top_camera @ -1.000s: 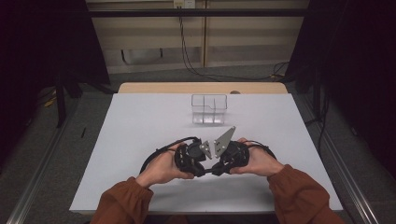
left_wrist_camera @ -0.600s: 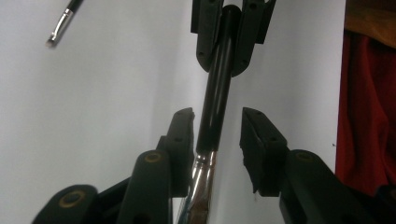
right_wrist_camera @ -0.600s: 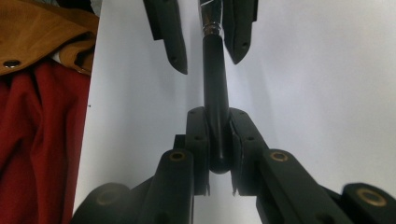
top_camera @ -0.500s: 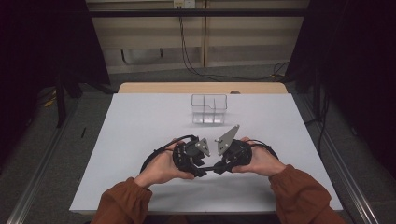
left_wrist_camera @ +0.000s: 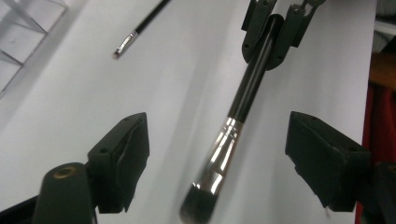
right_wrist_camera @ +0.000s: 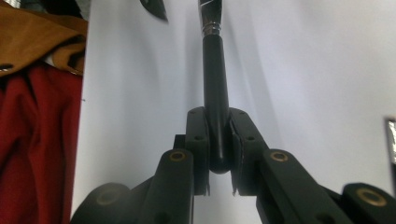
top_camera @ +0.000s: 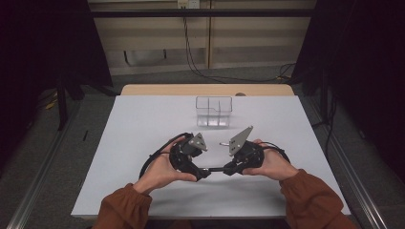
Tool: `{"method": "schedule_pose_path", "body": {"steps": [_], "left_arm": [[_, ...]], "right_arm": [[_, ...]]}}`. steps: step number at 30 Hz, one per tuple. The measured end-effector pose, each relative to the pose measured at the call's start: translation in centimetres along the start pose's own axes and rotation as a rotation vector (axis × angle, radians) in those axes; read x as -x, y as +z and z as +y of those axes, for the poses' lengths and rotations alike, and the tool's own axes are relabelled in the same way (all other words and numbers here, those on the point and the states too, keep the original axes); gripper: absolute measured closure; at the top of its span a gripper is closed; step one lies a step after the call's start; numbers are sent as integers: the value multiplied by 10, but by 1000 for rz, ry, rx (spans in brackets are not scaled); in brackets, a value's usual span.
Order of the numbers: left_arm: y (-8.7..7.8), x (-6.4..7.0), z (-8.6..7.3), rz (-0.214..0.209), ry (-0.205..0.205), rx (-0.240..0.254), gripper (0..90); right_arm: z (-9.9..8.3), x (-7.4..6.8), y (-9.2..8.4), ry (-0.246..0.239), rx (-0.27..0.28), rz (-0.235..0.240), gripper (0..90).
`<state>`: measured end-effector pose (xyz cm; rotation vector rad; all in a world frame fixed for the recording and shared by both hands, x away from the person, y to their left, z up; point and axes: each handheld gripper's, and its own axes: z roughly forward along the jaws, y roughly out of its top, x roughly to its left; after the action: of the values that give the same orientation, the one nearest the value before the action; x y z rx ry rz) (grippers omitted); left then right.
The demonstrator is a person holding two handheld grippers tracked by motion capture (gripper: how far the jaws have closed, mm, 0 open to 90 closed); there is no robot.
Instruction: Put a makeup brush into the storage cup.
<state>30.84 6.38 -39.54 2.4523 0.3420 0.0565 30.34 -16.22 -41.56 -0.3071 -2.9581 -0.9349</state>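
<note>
A black-handled makeup brush [left_wrist_camera: 243, 98] with a silver ferrule and dark bristles hangs just above the white table [top_camera: 143, 124] between my two grippers. My right gripper [right_wrist_camera: 217, 130] is shut on the end of the brush's handle [right_wrist_camera: 214, 70]. My left gripper [left_wrist_camera: 219, 158] is open, its jaws wide apart on either side of the bristle end without touching it. In the high view both grippers face each other near the table's front middle, left gripper [top_camera: 203, 172] and right gripper [top_camera: 228, 169], with the brush [top_camera: 216, 169] bridging them.
A clear acrylic organizer [top_camera: 214, 110] with compartments stands on the table beyond the grippers. A second, thin black brush [left_wrist_camera: 140, 28] lies on the table near it. The table's wooden far edge [top_camera: 205, 89] and metal rails flank the work area.
The two grippers have drawn slightly apart, the right hand shifting right, so more of the brush shows between them.
</note>
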Motion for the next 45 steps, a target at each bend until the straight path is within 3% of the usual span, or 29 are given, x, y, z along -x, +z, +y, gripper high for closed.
{"method": "schedule_pose_path", "body": {"steps": [3, 9, 16, 22, 27, 33, 40, 45], "left_arm": [[-6, -5, -5, 18, -42, 44, 165], [-15, -13, -18, 41, -119, 101, 99], [-25, -13, -33, 63, -151, 166, 62], [-27, -17, -47, 46, -176, 163, 41], [-30, -21, -58, 85, -223, 187, 39], [-36, -20, -65, 150, -235, 230, 39], [-34, -20, -68, 157, -250, 250, 39], [-33, -17, -68, 156, -228, 260, 39]], "right_arm": [[-4, 5, -8, 24, 38, -15, 799], [-12, 7, -13, 52, 52, -32, 799], [-19, 6, -17, 87, 84, -54, 798], [-28, 5, -20, 118, 85, -72, 798], [-36, 1, -20, 140, 93, -89, 798], [-44, 1, -23, 173, 135, -106, 798], [-48, 0, -23, 200, 226, -136, 798], [-48, -2, -19, 199, 263, -138, 798]]}}
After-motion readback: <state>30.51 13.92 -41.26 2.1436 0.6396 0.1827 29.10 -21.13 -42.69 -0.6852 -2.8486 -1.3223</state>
